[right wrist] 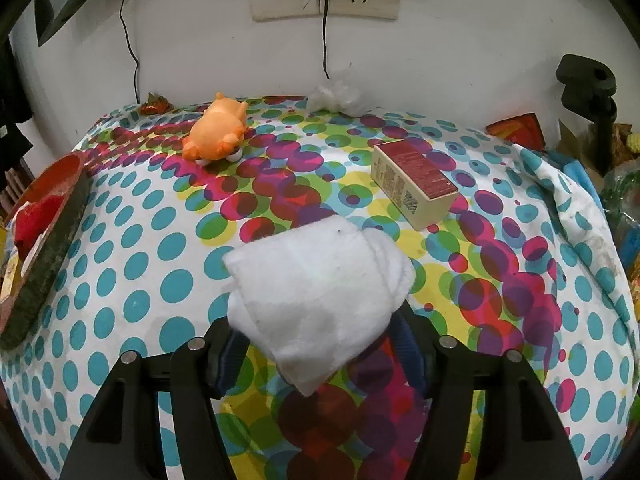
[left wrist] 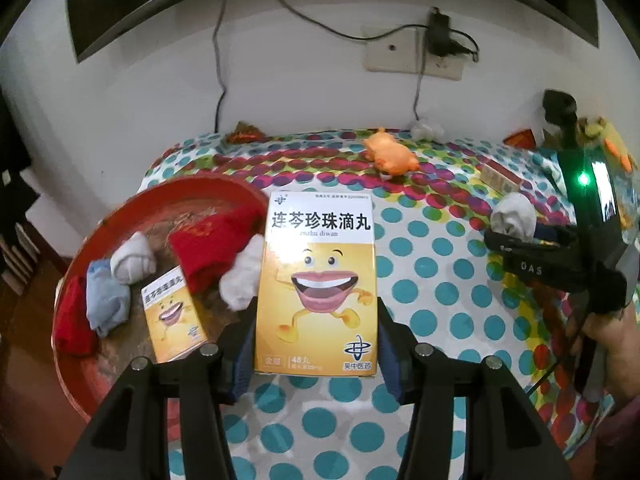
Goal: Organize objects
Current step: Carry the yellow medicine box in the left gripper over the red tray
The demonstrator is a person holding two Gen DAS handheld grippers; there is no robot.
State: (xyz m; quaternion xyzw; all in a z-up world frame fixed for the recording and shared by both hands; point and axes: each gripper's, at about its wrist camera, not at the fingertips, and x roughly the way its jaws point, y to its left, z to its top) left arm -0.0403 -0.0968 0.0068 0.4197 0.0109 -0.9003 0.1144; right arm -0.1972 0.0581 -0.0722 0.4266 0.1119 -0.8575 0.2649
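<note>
Box in my left tongs: my left gripper [left wrist: 316, 332] is closed on a yellow medicine box [left wrist: 318, 280], pads against its two long side edges near the bottom; it stands upright, printed face toward me, lifted off the cloth.
Box's long axis: running away from me along the fingers, top end pointing at the wall.
Where it should go: I judge the red tray [left wrist: 120, 376], low to the left of the box, just beside it.
Tray contents: a second, smaller yellow box [left wrist: 174, 320], a red cloth [left wrist: 212, 248], white, blue and red sock rolls.
Nearer hand: the left by far; in the right wrist view the tray is only a rim at the far left.
Sock in my right tongs: a rolled white sock [right wrist: 316, 292] lies between the half-open jaws of my right gripper [right wrist: 316, 348]; whether the pads press it I cannot tell.
Around it: dotted tablecloth [right wrist: 160, 256], red-topped carton [right wrist: 412, 184] and orange toy [right wrist: 218, 128] beyond.
</note>
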